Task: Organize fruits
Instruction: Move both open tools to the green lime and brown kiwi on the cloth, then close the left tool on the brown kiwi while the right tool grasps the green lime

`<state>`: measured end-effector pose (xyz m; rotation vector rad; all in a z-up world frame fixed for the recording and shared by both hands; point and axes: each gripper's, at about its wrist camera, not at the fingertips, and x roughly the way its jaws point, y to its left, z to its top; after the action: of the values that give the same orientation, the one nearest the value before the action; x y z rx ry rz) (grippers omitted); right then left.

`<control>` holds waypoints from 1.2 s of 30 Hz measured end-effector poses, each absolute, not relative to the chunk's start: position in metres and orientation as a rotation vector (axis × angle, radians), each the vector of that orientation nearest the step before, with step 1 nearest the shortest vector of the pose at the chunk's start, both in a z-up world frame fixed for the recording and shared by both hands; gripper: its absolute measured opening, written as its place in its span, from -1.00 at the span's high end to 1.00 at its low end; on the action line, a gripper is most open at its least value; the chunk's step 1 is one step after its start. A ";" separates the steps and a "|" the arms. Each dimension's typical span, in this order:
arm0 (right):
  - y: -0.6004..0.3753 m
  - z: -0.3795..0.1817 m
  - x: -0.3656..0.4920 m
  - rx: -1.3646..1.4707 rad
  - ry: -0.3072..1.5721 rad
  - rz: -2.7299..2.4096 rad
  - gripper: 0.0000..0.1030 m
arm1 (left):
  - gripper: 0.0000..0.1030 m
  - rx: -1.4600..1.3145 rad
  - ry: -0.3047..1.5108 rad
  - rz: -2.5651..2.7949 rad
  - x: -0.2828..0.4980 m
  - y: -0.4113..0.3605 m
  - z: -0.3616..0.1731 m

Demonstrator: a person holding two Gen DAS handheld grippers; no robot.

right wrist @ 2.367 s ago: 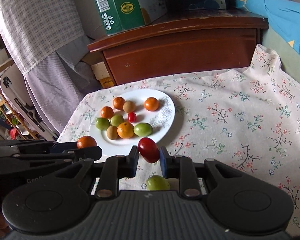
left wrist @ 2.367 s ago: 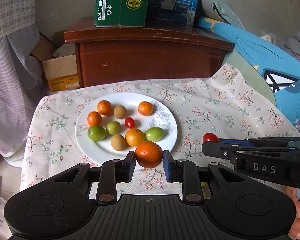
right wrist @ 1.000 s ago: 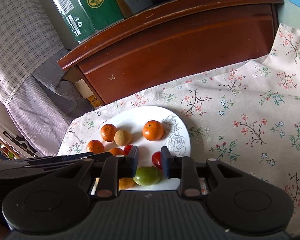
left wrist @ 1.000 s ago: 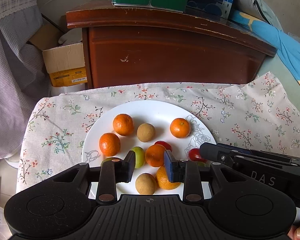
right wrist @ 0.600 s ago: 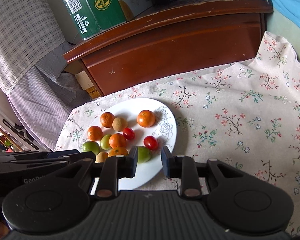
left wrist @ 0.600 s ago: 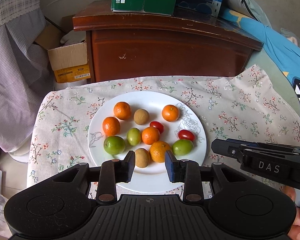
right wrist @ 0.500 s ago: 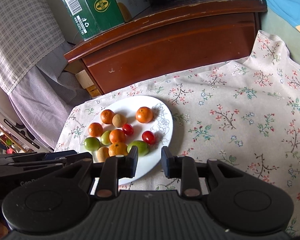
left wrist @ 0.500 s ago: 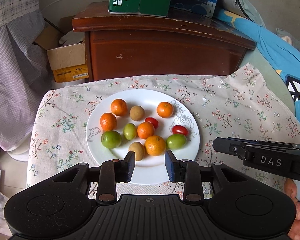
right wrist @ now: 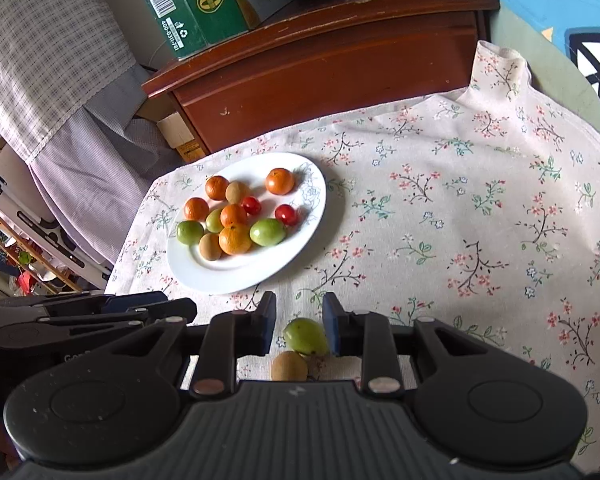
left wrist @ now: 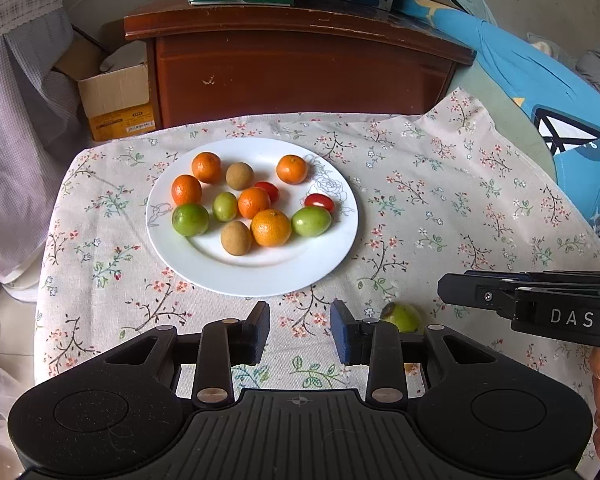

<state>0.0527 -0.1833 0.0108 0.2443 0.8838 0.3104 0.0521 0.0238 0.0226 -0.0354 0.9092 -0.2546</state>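
Fruits are sitting mostly on the white plate (left wrist: 204,268), which is lying toward the far left part of the floral-clothed tabletop (left wrist: 440,208). On it: five mandarins, three green fruits, two brown longan-like fruits and two cherry tomatoes.

Change noted: a couple of seconds earlier the left tongs (left wrist: 300,332) were pinching a mandarin (left wrist: 271,227) and the right tongs (right wrist: 299,322) a cherry tomato (right wrist: 286,213); both items are now resting on the plate, and both tongs are hanging back over the near part of the cloth, clear of the plate. Both sets are empty and only narrowly parted, gripping nothing. Judgement: that delivery is complete and the task is nearing its end, with stray fruit still off the plate.

View differences: the left wrist view is showing one green fruit (left wrist: 401,317) on the cloth near the near edge, partly hidden behind the right finger of the left tongs, with the right tongs just beside it and part of a hand at the frame's right edge. The right wrist view is showing that same green fruit (right wrist: 305,336) framed between its own fingers, apparently lying on the cloth below them, plus a brown longan-like fruit (right wrist: 288,366) just nearer, which the left view is not showing.
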 end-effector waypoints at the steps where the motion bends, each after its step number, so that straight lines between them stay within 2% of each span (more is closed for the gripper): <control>1: -0.183 0.009 0.052 0.240 0.889 0.314 0.47 | 0.36 -0.035 0.911 -0.253 0.050 0.023 0.022; 6: -0.184 -0.002 0.057 0.256 0.935 0.320 0.47 | 0.36 -0.020 0.932 -0.269 0.044 0.020 0.015; 9: -0.180 -0.010 0.060 0.241 0.950 0.318 0.37 | 0.36 0.004 0.934 -0.263 0.044 0.017 0.014; 13: -0.174 -0.023 0.065 0.220 0.982 0.322 0.36 | 0.34 0.006 0.943 -0.271 0.043 0.018 0.011; 14: -0.173 -0.026 0.067 0.219 0.986 0.317 0.36 | 0.29 0.012 0.947 -0.270 0.043 0.017 0.010; 16: -0.172 -0.029 0.070 0.212 0.986 0.314 0.36 | 0.09 0.022 0.949 -0.260 0.042 0.017 0.009; 22: -0.166 -0.035 0.074 0.192 0.993 0.318 0.26 | 0.09 0.041 0.967 -0.275 0.042 0.011 0.003; 36: -0.167 -0.037 0.076 0.190 0.986 0.305 0.31 | 0.09 0.043 0.973 -0.359 0.037 -0.002 -0.005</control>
<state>0.0760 -0.1667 -0.0371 0.1897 0.9861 0.3049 0.0373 -0.0023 -0.0049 0.0434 0.9725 -0.3591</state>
